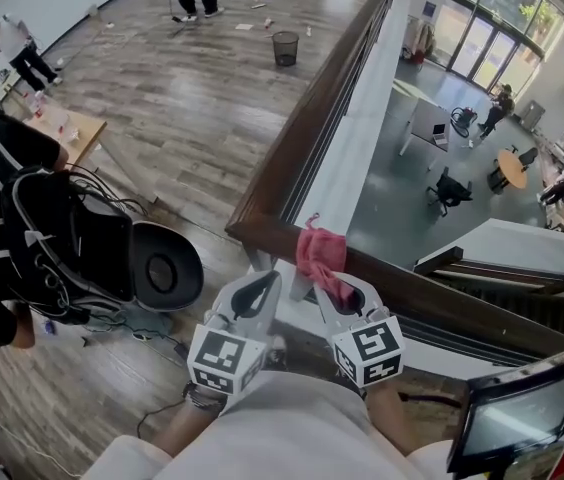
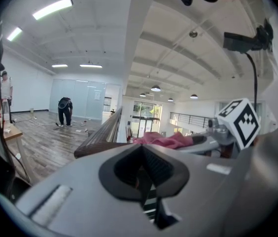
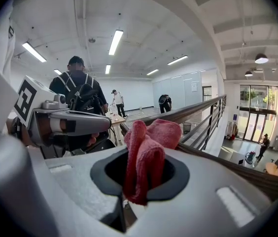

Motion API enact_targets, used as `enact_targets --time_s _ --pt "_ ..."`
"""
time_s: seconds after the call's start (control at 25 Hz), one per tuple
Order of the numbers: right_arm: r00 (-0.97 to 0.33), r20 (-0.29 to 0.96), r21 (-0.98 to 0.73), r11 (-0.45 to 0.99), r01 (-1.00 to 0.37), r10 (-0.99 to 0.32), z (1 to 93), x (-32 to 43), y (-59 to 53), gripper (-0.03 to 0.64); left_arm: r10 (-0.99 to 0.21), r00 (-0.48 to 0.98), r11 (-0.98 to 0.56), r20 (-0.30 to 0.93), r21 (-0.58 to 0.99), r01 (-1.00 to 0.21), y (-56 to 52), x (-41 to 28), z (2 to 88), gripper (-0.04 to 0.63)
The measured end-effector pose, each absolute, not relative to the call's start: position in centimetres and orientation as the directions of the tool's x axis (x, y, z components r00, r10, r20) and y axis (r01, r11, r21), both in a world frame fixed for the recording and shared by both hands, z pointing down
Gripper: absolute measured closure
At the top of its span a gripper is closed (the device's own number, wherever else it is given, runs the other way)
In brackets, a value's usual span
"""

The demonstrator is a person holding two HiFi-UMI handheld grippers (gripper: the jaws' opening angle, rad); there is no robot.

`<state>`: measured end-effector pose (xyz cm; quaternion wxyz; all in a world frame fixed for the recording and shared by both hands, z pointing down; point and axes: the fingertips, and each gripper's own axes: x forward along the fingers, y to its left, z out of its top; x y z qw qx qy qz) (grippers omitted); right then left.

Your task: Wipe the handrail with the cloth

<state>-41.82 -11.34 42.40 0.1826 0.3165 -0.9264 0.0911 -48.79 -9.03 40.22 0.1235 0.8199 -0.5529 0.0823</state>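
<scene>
My right tool (image 1: 340, 293) is clamped on the pink cloth (image 1: 320, 253), which sits bunched on top of the dark wooden handrail (image 1: 272, 230), just past its corner. My left tool (image 1: 255, 293) is just beside the right one, its jaws together with nothing between them

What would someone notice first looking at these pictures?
The pink cloth stands out, clamped in the right tool at the corner of the dark wooden handrail. The left tool sits shut and empty just beside it. Past the rail, at right, the view drops to a lower hall.
</scene>
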Motion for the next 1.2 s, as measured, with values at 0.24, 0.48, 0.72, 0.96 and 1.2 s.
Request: enact_targets --time_s 0.24,0.48,0.72,0.96,1.2 --pt "-0.733 0.393 -0.072 0.776 -0.626 -0.555 41.9 -40.7 -11.0 0.554 -0.875 0.397 -0.384 0.278 0.101 -0.918 -9.4 -47.1 39.6 0.589" --pt "-0.739 0.388 -0.094 0.775 -0.625 -0.55 42.3 -40.3 -11.0 0.554 -0.866 0.411 -0.401 0.284 0.095 -0.911 -10.1 -46.2 40.1 0.589" --pt "-0.743 0.385 -0.107 0.773 -0.625 -0.547 42.3 -39.8 -11.0 0.555 -0.865 0.418 -0.411 0.276 0.088 -0.908 -10.4 -45.5 39.9 0.589" --pt "-0.74 0.377 -0.118 0.764 -0.635 -0.557 42.6 -38.9 -11.2 0.554 -0.86 0.422 -0.415 0.287 0.089 -0.905 -10.5 -45.0 40.4 0.589" --pt "-0.735 0.375 -0.123 0.755 -0.644 -0.565 43.2 -37.9 -11.0 0.555 -0.856 0.437 -0.43 0.278 0.088 -0.899 -10.4 -44.0 40.8 0.589"
